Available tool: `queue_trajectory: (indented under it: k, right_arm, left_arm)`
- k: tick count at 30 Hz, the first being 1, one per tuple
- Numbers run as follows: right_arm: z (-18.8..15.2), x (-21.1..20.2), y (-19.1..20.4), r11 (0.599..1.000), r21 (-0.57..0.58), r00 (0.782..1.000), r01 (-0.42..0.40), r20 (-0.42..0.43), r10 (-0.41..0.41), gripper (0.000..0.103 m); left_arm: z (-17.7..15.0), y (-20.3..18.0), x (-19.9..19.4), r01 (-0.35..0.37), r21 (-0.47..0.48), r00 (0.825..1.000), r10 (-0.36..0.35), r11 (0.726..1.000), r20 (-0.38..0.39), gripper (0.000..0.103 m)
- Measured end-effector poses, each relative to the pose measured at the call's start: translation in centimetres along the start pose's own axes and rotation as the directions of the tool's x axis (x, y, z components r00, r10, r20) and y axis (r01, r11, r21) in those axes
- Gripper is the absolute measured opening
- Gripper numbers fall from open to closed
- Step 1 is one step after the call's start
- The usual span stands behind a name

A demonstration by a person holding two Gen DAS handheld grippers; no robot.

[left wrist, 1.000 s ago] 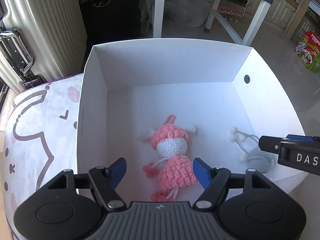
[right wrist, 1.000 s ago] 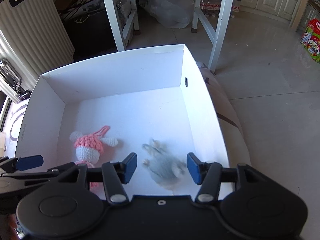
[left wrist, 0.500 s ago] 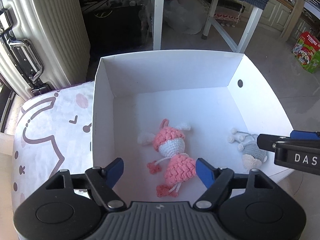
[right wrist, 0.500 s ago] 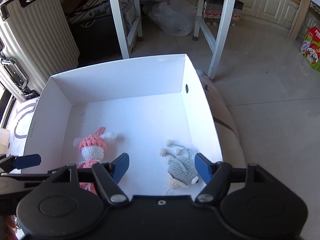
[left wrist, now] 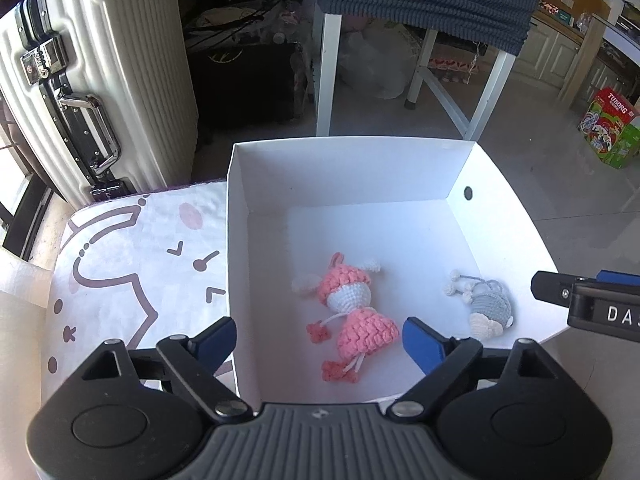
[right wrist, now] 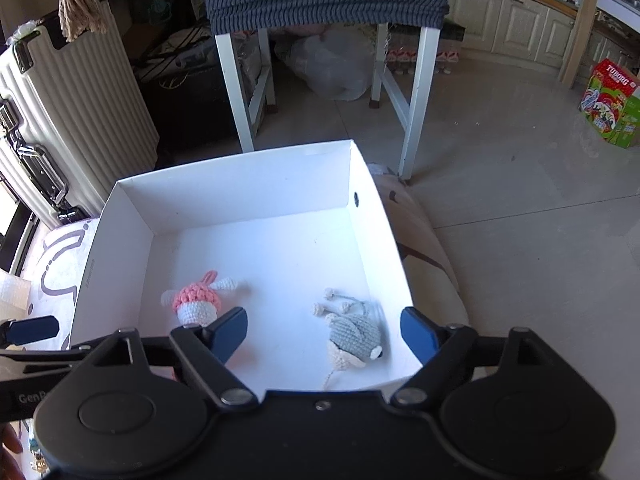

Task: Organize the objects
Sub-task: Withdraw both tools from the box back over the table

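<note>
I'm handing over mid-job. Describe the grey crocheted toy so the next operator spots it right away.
Find the open white box on the patterned cushion. Two crocheted toys lie on its floor. Yours is the grey toy nearer the wall with the small round hole, smaller than the pink doll and trailing a cord with cream pom-poms.

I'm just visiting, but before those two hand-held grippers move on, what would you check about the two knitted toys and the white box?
1. Pink crochet doll lies on the floor of the white box: ok.
2. Grey crochet toy lies in the same box, apart from the doll: ok.
3. Left hand-held gripper is letting go, jaws opening, pads clear of the doll: ok.
4. Right hand-held gripper is opening too, pads not touching the grey toy: ok.
5. Grey toy's cord free of the fingers: ok.
6. More items left to sort outside the box: cannot tell.
</note>
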State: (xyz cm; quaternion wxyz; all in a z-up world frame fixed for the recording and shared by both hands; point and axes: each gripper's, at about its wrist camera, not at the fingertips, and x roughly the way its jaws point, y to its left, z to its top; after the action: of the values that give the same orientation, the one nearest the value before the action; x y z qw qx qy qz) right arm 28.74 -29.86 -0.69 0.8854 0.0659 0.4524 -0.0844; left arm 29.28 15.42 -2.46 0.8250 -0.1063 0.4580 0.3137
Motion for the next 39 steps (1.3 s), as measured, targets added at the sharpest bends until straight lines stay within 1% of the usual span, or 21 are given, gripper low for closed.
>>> queue_trajectory:
  k: [5,7,10,13,15,20,27,34,39]
  right_arm:
    - [-0.5,-1.6,-0.4,1.0,-0.002,1.0,0.006,0.022,-0.006,0.086]
    - [-0.8,-2.2,-0.4,1.0,-0.006,0.999,0.006,0.035,-0.006,0.092]
    - [-1.2,-3.1,-0.5,1.0,-0.01,0.999,0.005,0.053,-0.005,0.097]
    - [-1.6,-4.0,-0.5,1.0,-0.013,0.997,0.007,0.075,-0.006,0.099]
    - [-1.8,-4.4,-0.5,1.0,-0.014,0.996,0.004,0.087,-0.003,0.103]
    - [-2.6,-5.3,-0.4,1.0,-0.019,0.994,-0.002,0.112,0.004,0.103]
    - [-3.1,-6.0,-0.5,1.0,-0.001,0.991,-0.015,0.134,0.015,0.103]
    - [-3.4,-6.9,-0.8,1.0,0.023,0.986,-0.012,0.164,0.008,0.103]
    - [-3.6,-7.8,-1.2,0.999,0.035,0.981,-0.02,0.192,0.013,0.103]
  left_arm:
    - [-0.6,0.5,-1.7,-0.011,-0.015,1.0,0.012,1.0,0.025,0.094]
    - [-0.8,0.7,-2.4,-0.02,-0.02,0.999,0.02,1.0,0.037,0.096]
    - [-1.2,1.0,-3.3,-0.034,-0.025,0.998,0.036,0.999,0.053,0.098]
    - [-1.6,1.4,-4.0,-0.043,-0.03,0.997,0.045,0.999,0.062,0.1]
    - [-1.7,1.6,-4.2,-0.047,-0.032,0.997,0.049,0.998,0.065,0.101]
    - [-2.2,2.0,-5.1,-0.054,-0.034,0.996,0.056,0.998,0.076,0.103]
    - [-2.5,2.5,-5.8,-0.053,-0.03,0.995,0.056,0.998,0.088,0.103]
    - [-2.9,2.7,-6.5,-0.05,-0.029,0.993,0.053,0.998,0.102,0.103]
    - [-3.1,3.1,-7.6,-0.049,-0.039,0.991,0.053,0.998,0.125,0.103]
